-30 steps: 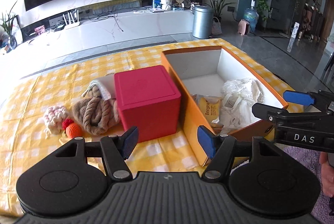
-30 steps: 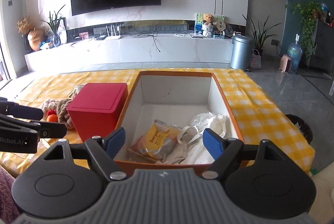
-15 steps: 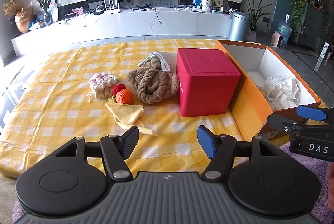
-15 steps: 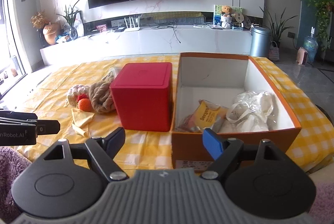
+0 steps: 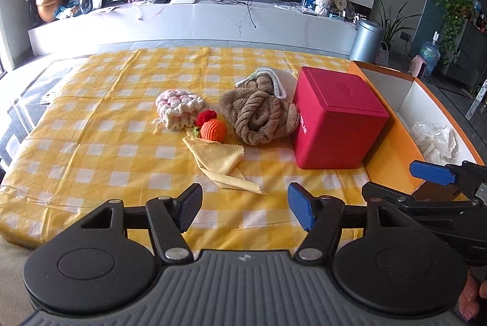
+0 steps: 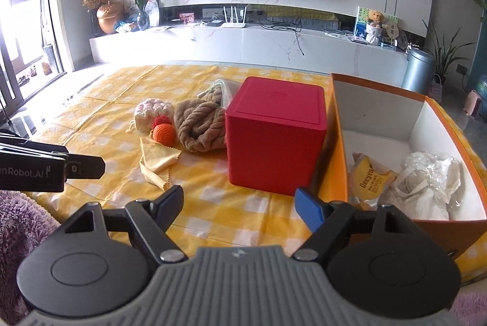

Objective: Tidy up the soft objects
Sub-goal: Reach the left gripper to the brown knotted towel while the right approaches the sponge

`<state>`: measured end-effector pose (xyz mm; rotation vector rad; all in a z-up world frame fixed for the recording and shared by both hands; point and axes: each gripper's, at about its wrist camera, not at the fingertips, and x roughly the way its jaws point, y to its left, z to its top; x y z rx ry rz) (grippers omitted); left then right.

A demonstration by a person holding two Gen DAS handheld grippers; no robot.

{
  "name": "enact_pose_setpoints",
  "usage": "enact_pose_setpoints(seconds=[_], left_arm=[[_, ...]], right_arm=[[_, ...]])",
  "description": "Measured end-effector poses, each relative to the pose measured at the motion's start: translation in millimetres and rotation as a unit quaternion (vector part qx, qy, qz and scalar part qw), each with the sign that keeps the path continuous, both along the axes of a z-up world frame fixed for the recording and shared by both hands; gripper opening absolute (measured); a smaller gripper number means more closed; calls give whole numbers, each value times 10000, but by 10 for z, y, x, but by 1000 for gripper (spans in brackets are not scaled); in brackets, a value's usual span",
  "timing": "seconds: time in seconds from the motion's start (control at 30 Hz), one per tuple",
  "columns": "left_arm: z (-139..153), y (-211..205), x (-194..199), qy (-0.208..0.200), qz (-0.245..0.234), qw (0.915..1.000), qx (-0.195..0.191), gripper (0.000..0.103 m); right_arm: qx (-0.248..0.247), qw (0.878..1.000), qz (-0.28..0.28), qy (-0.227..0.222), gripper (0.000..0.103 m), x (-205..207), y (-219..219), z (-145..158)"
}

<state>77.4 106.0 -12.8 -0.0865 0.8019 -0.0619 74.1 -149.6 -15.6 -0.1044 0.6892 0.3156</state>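
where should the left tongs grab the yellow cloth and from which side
Grip the yellow cloth at its near pointed corner, coming from the front edge of the table. It lies flat with that tail stretching toward the open left tongs, clear of the orange ball touching its far end. A low pinch on the loose tip is probably easiest.

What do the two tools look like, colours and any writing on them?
Both are black linkage tools with round black discs and a ribbed grey body. The left tool and right tool have blue pads on their fingers. White lettering on the left tool's side reads "enRobot.AI".
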Motion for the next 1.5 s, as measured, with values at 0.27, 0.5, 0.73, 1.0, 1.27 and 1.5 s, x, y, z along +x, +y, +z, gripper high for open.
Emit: enact_pose_setpoints(seconds=[0.27, 0.5, 0.73, 1.0, 1.27, 1.5], left_arm=[[-38, 191, 210, 179, -63, 9998, 102, 76], [-131, 360, 405, 367, -183, 9990, 153, 76], [-219, 459, 658, 531, -445, 9974, 198, 75], [-114, 456, 938, 328, -939, 9941, 433, 75], [-121, 210, 1374, -164, -1821, 9808, 678, 76], [-472, 73, 1887, -188, -2332, 9696, 723, 83]], right_arm=[[-244, 9989, 401, 62, 64, 245, 305, -96], [-333, 9966, 730, 184, 51, 454, 554, -202], [-357, 9933, 1048, 320, 46, 607, 781, -289], [-773, 9799, 1837, 120, 44, 850, 965, -31], [-1076, 9748, 1909, 419, 44, 1527, 882, 237], [-1126, 9770, 1744, 481, 44, 1915, 781, 277]])
